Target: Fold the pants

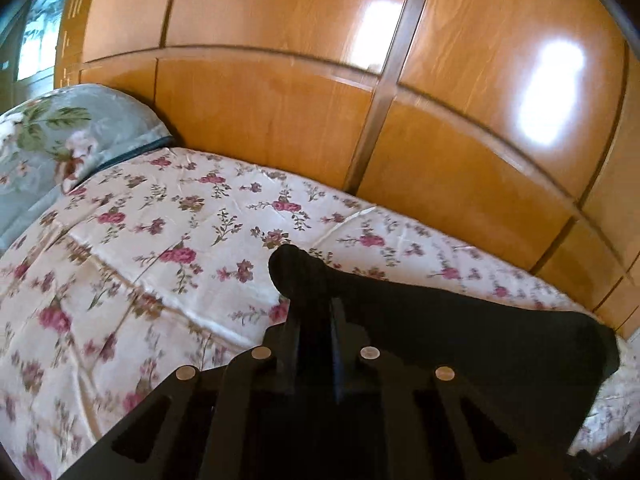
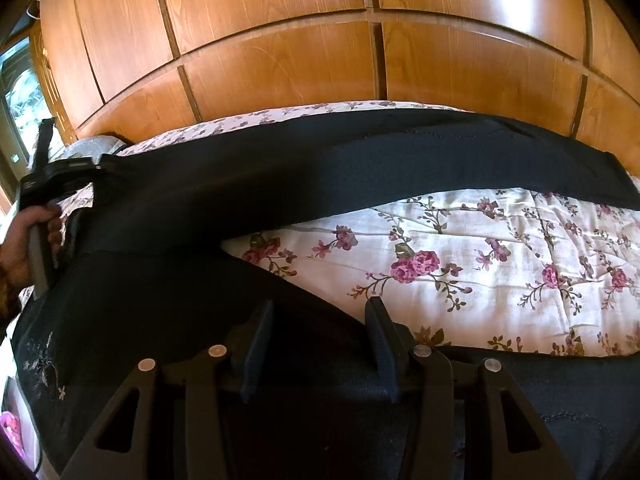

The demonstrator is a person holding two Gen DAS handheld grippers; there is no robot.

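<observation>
Left claw (image 1: 310, 320): fingers pressed together, pinching a bunched fold of the black pants (image 1: 460, 320). The pinched cloth rises in a rounded hump just past the fingertips and is lifted clear of the bedspread (image 1: 160, 240); from there the fabric falls away toward the right side of the bed.

Right claw (image 2: 318, 344): fingers spread apart, with dark fabric visible in the gap between them. Whether the pads touch the cloth cannot be told. This claw stands over the near portion of the pants (image 2: 280, 184), close to the near edge of the bed.

Pants: spread across the bed. In the right wrist view one leg runs as a long band along the far edge of the bed, just before the wooden panelling (image 2: 280, 64); a second dark portion lies at the near edge. A wedge of floral bedspread (image 2: 480, 264) shows between the two. Pale embroidery is visible on the fabric at the near left.

At the left end of the far band, the person's hand (image 2: 24, 240) grips the handle of the other tool.

Far left corner of the bed: a pale blue floral pillow (image 1: 60, 140) rests against the glossy wooden panelling (image 1: 280, 120). Bright light patches reflect on the panels.
</observation>
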